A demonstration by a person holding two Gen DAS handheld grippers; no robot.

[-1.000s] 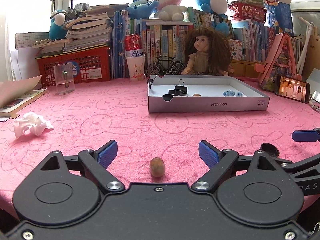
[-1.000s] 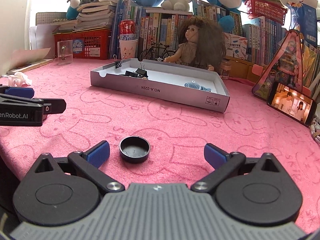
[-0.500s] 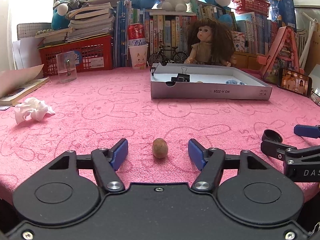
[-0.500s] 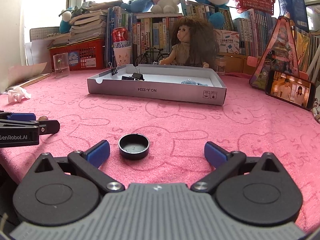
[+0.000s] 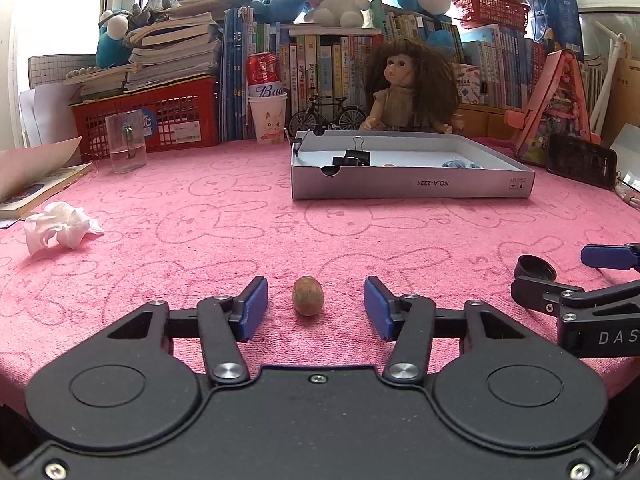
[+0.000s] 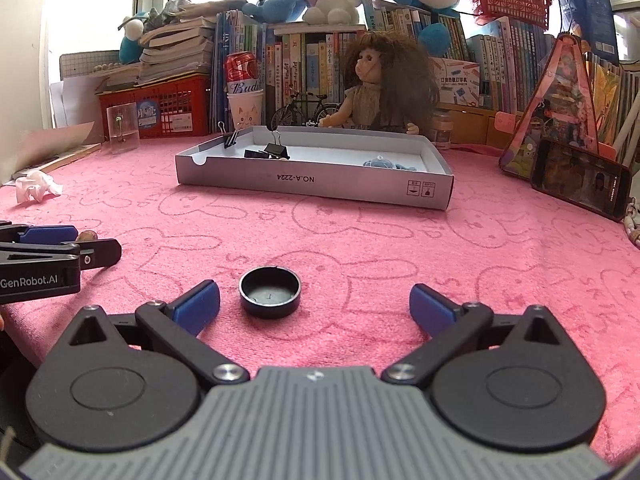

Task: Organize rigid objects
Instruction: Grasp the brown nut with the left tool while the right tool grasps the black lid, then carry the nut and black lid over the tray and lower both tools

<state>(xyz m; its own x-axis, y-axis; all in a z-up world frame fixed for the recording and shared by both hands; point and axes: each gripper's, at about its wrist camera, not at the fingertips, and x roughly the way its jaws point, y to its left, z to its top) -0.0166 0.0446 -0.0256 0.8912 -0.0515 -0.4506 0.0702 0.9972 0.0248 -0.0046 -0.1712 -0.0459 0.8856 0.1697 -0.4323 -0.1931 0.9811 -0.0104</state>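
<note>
- The left gripper (image 5: 315, 304) has just been closing around a little brown nut (image 5: 307, 295) — not touching it yet.
- The right gripper (image 6: 314, 307) is wide open (black cap (image 6: 270, 292) between its fingers), near the grey box (image 6: 320, 184).

- A desk under a pink towel-like cloth printed with rabbit outlines (image 5: 192, 216) fills the foreground.
- Behind the cloth, a long row of upright books (image 5: 320, 64) lines the desk's far edge.
- Above the books, bright overexposed windows with white frames (image 5: 60, 8) flood the room with daylight.
- Left of the books stands a red plastic lattice crate (image 5: 160, 116).
</note>
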